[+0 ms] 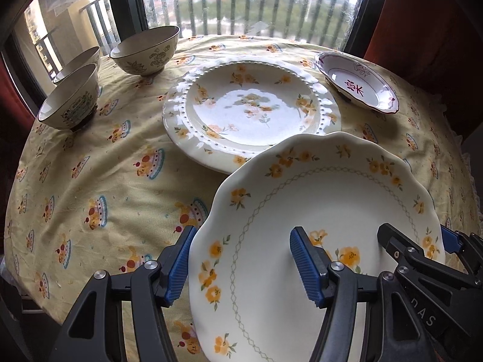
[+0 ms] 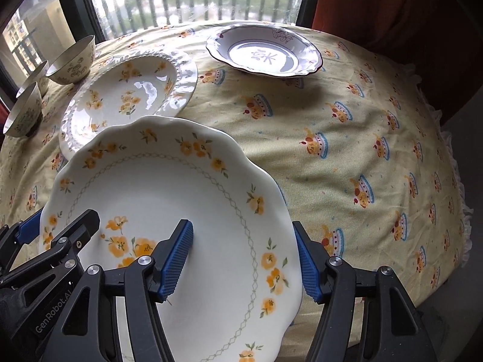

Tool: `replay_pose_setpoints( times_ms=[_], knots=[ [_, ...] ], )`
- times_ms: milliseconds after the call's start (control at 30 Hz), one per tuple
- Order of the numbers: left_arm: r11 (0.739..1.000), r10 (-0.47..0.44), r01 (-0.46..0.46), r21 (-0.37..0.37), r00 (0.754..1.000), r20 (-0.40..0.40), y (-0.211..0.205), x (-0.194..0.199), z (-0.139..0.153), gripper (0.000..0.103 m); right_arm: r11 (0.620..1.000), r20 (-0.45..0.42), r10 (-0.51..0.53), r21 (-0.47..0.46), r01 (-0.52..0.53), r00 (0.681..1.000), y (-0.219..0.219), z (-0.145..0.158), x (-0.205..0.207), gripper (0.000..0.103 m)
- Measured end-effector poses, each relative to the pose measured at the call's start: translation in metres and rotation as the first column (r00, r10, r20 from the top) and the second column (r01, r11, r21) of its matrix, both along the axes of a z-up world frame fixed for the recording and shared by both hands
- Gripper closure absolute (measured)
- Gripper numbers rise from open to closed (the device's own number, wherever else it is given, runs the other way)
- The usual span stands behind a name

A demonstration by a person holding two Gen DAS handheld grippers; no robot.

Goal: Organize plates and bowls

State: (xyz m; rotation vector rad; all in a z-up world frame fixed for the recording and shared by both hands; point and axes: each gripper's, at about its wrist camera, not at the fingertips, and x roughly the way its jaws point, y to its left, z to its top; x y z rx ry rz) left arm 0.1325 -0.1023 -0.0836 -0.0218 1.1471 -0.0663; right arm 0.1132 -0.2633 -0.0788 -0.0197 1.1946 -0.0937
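1. A round table [image 1: 99,181] is filling both views, and a pale yellow cloth printed with small cakes is covering it. A window with railings is standing behind it.
2. You are holding a large scalloped plate [image 1: 326,211] with orange flowers, the biggest dish, nearest the cameras and lifted above the cloth. Its far edge is overlapping the beaded plate in both views.
3. A beaded plate [image 1: 250,105] with yellow flowers is sitting on the cloth near the middle of the table, just behind the one you are holding.
4. A shallow dish [image 2: 265,51] with a dark rim and a red character in its centre is resting toward the far right, well apart from the beaded plate.
5. Three patterned bowls [image 1: 148,49] are standing upright at the far left, near the window; two of them are close together.
6. Your left gripper [image 1: 241,268] is straddling the scalloped plate's left rim, one blue pad outside the edge and the other over the plate's face. The outer pad is lying against the rim; I cannot tell whether the inner pad is pressing.
7. Your right gripper [image 2: 244,259] is straddling the opposite rim in the same way, the outer pad against the edge, and again the inner contact is unclear.
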Motion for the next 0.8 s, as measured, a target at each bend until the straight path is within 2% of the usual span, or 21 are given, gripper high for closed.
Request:
replay_pose_setpoints(
  times_ms=[433, 800],
  knots=[
    [1.000, 0.002, -0.003, 0.001, 0.999, 0.034, 0.088, 0.009, 0.008, 0.039, 1.000, 0.031, 0.002, -0.007, -0.002, 1.000, 0.092, 0.012, 0.008, 0.035],
    [0.999, 0.029, -0.029, 0.038, 0.999, 0.020, 0.163, 0.017, -0.002, 0.039, 0.999, 0.014, 0.011, 0.045, -0.011, 1.000, 0.170, -0.007, 0.026, 0.035]
  ],
)
